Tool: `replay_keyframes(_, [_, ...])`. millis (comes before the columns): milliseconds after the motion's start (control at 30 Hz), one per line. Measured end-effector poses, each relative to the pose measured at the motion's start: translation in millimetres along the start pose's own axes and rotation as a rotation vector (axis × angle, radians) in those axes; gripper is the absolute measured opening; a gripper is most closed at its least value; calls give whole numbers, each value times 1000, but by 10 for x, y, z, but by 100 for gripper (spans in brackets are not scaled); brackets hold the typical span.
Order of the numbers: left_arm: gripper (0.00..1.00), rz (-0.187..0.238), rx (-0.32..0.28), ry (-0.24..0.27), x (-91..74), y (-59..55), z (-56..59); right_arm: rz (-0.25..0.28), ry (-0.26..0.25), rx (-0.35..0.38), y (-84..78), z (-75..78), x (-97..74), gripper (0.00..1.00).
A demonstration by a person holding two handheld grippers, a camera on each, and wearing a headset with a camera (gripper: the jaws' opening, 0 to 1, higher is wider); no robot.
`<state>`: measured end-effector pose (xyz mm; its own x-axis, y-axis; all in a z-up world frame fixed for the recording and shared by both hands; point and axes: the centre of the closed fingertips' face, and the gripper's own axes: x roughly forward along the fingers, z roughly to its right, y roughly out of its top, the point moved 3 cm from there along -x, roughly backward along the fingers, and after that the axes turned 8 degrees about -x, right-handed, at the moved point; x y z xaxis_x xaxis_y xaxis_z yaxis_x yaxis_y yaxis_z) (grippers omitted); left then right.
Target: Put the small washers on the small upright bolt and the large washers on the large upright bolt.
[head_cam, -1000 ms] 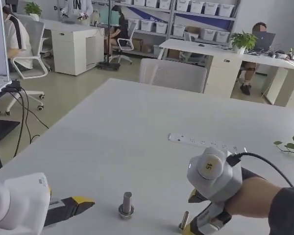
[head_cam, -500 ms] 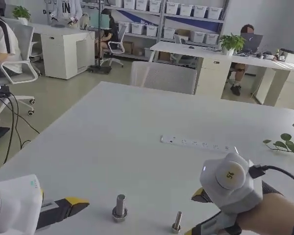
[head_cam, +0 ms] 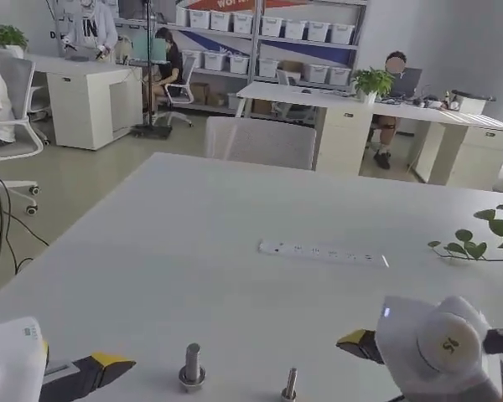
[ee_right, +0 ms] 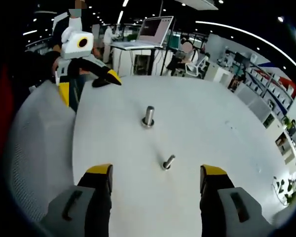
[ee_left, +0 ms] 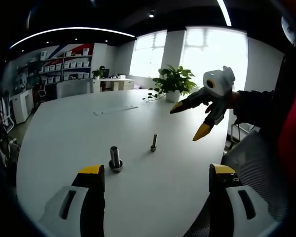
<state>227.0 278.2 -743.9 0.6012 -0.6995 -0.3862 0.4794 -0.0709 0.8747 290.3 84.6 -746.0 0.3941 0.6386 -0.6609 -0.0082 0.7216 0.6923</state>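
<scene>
- On the white table (head_cam: 235, 251), the large bolt (head_cam: 192, 368) and the small bolt (head_cam: 290, 386) stand near each other, long axes vertical, pointing up.
- Left gripper (ee_left: 156, 169) — jaws wide apart, holding nothing.
- Right gripper (ee_right: 155, 170) — jaws also wide apart, holding nothing.

A: Running bright and even in the head view, barely throwing shadow on the white table (head_cam: 235, 268); softening slightly all over.

B: Blowing out at the windows (ee_left: 214, 54) in the left gripper view. Bowing and darkening toward the edges in both gripper views, streaking ceiling lights (ee_left: 74, 28) into arcs.
</scene>
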Motion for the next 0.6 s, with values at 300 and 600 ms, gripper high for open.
replay_keyframes(300, [88,12,-8,10,-31,9,30,89,-97,70,39,-81,-276,77])
replay_keyframes(600, [88,27,-10,17,-53,26,66,155,-158,160,-28,-181,-410,83])
